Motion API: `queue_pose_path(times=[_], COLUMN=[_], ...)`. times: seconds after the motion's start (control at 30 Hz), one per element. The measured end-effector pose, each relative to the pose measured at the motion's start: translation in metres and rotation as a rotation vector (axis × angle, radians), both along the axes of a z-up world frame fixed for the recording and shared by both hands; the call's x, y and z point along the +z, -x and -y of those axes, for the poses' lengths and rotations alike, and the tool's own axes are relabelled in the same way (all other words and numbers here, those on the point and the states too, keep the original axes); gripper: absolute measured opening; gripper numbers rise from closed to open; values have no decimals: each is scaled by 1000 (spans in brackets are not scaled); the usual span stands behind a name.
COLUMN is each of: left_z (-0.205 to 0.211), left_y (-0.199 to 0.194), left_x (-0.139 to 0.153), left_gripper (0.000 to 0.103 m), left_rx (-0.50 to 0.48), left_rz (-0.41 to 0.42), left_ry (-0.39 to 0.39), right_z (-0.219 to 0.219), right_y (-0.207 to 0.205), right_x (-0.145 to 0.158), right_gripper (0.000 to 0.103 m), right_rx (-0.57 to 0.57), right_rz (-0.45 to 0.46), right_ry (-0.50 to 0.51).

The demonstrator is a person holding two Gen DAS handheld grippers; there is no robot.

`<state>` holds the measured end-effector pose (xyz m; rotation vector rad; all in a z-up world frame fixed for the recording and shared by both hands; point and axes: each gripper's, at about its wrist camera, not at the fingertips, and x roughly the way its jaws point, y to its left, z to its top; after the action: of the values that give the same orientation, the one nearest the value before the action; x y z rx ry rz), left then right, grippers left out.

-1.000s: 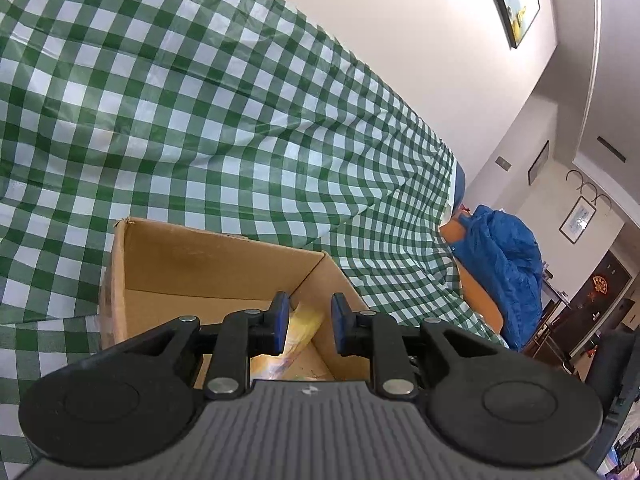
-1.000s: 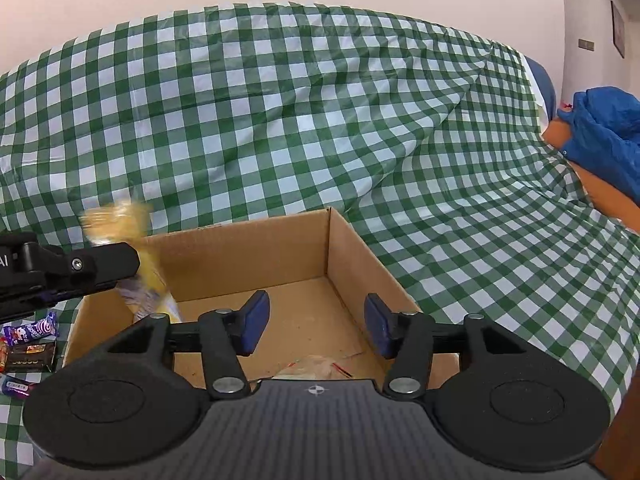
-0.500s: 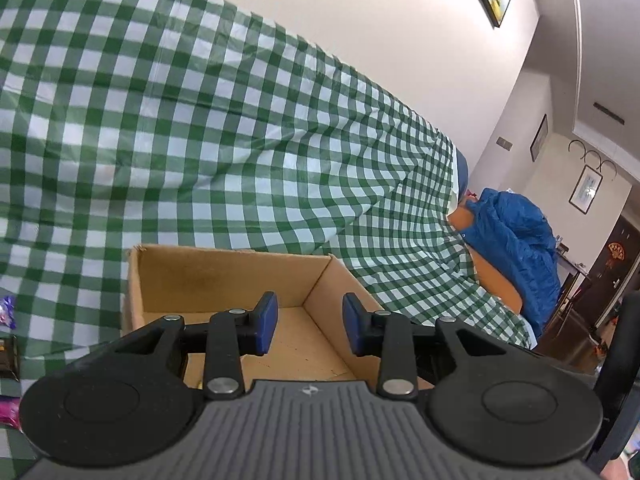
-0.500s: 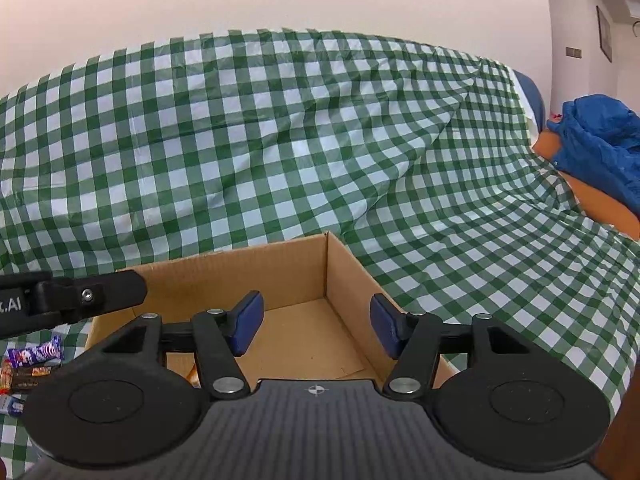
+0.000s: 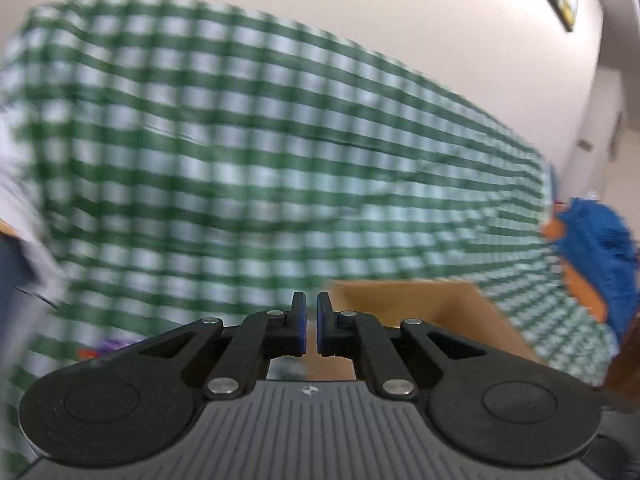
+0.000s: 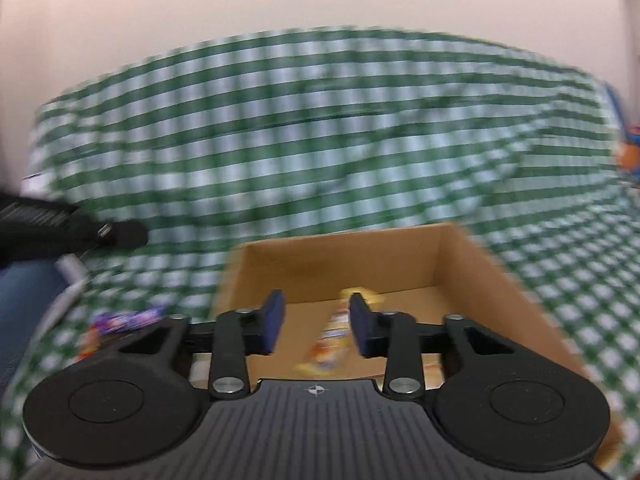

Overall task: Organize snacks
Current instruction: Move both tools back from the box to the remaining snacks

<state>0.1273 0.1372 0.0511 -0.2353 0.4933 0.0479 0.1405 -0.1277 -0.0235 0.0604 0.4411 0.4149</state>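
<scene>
Both views are smeared with motion blur. The left gripper [image 5: 311, 326] has its blue-padded jaws drawn nearly together with nothing between them; it points over the counter covered in a green-and-white checked cloth [image 5: 248, 152], with the open brown cardboard box [image 5: 420, 308] just ahead and to its right. A blurred purple and orange shape, probably wrapped snacks [image 5: 106, 347], lies on the cloth behind the left jaw arm.

The right gripper [image 6: 315, 328] hovers over the near edge of the cardboard box [image 6: 472, 276], its jaws at a narrow gap and closing. A yellow-and-orange snack packet [image 6: 330, 340] lies on the box floor, seen through the gap near the right pad; whether the pads touch it cannot be told from the blur. Left of the box, a purple-wrapped snack [image 6: 128, 317] rests on the checked cloth [image 6: 320, 120], with an orange blur beside it. At the left edge the other black gripper [image 6: 72, 228] reaches in above the cloth.
</scene>
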Motion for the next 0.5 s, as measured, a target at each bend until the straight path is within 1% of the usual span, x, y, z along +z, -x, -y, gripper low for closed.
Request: queue_pose_path(times=[0.03,0.07,0.1,0.13,0.17,0.2,0.23,0.33,0.4,0.5], left_z=[-12,-26,-40,-57,-72,-83,-93,-120,-135,-150], left_y=[5,9,15,21,19,17,19,23,22,18], left_x=[-6,-17,-33,-54,-71,-81,-85,-89,-91,-96], left_gripper=[5,5,5,5,4,4,4,4,4,4], left_rx=[24,61,101,138,153,195,234,260,288,323], left_rz=[14,11,-11,-61,-160,-231,-236,-211,-206,-204], left_ry=[-59,-110,-124,-102,-74,-72,-56,56,112,186], right_z=[-8,-15,-23,-31,-40,-50,-59,-85,-104,-135], right_y=[5,10,13,16,20,24,29,38,45,50], right_x=[2,2,2,2,2,2,3,5,6,2], right_gripper=[32,32,32,32,32,32,32,32,32,32], right_rx=[37,75,115,155,192,225,252,314,352,397], right_rz=[11,19,18,13,12,19,27,40,50,57], right_ry=[8,19,29,38,50,66,79,90,85,109])
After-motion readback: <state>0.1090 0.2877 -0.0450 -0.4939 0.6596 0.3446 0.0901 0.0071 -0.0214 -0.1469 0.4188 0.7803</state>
